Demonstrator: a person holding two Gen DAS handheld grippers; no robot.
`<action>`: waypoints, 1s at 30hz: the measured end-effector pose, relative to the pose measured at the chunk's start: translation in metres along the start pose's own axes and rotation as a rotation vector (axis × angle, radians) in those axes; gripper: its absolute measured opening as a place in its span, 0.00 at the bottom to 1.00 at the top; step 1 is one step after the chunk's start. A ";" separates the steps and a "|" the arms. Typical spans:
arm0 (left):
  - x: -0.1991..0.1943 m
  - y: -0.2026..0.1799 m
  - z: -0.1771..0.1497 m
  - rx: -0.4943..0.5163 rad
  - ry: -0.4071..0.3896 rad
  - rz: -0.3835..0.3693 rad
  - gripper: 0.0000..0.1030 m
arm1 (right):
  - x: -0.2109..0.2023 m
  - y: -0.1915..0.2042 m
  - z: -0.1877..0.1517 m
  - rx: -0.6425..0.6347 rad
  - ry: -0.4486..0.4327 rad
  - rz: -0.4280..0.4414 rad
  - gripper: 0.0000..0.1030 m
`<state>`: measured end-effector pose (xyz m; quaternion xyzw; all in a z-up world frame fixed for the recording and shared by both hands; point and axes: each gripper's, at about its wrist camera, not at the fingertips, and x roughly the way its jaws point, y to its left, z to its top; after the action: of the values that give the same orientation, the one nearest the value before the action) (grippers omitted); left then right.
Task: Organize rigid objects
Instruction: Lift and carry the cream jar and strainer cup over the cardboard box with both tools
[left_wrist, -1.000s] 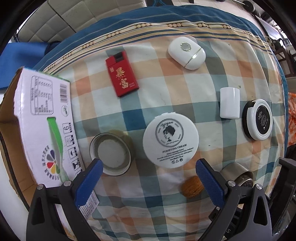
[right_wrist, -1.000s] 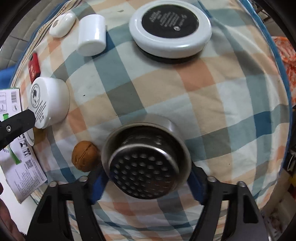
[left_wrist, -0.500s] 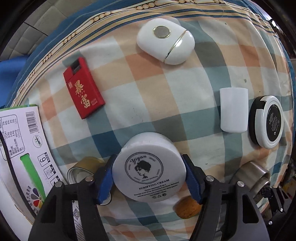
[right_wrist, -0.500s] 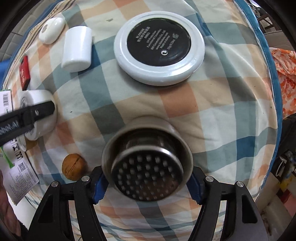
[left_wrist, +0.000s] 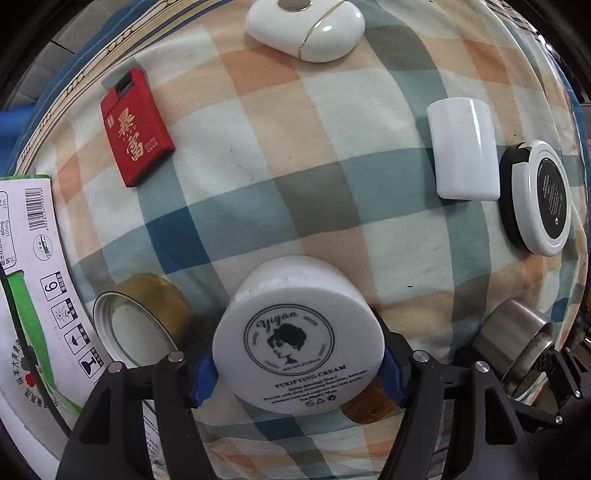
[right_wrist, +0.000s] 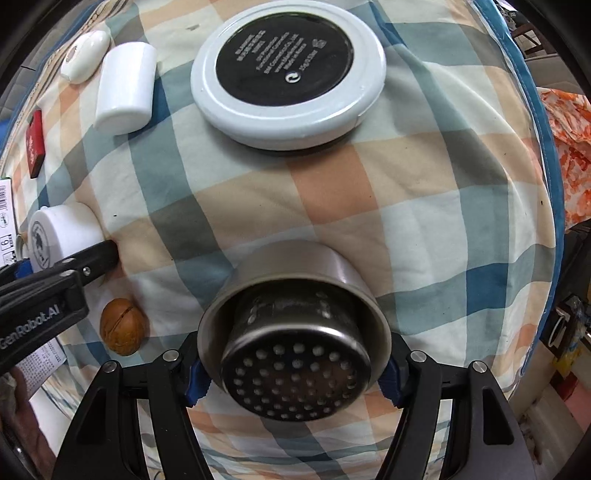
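Observation:
A white cream jar with a printed lid sits between the blue pads of my left gripper, which is shut on its sides. The right wrist view shows the same jar at the left edge with a black finger against it. My right gripper is shut on a steel strainer cup, mouth toward the camera, over the checked cloth. The cup also shows at the lower right of the left wrist view.
On the cloth lie a red box, a white oval case, a white cap, a black-and-white round compact, a gold tin lid and a walnut. A printed carton stands at the left.
My left gripper came down over the cream jar and its wide jaws closed onto it. The right gripper sank slightly, still holding the steel cup.

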<state>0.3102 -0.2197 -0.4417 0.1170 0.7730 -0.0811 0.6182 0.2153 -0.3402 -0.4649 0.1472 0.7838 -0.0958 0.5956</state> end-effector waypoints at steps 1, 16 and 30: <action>0.000 -0.002 -0.002 0.001 -0.011 0.003 0.64 | 0.005 0.003 0.001 0.002 -0.003 -0.005 0.71; -0.077 0.004 -0.072 -0.028 -0.203 -0.054 0.64 | -0.060 -0.007 -0.029 -0.048 -0.102 0.043 0.70; -0.202 0.134 -0.116 -0.120 -0.420 -0.099 0.64 | -0.176 0.079 -0.080 -0.221 -0.317 0.034 0.70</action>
<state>0.2817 -0.0761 -0.2167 0.0227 0.6354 -0.0879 0.7669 0.2135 -0.2608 -0.2718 0.0774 0.6835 -0.0209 0.7256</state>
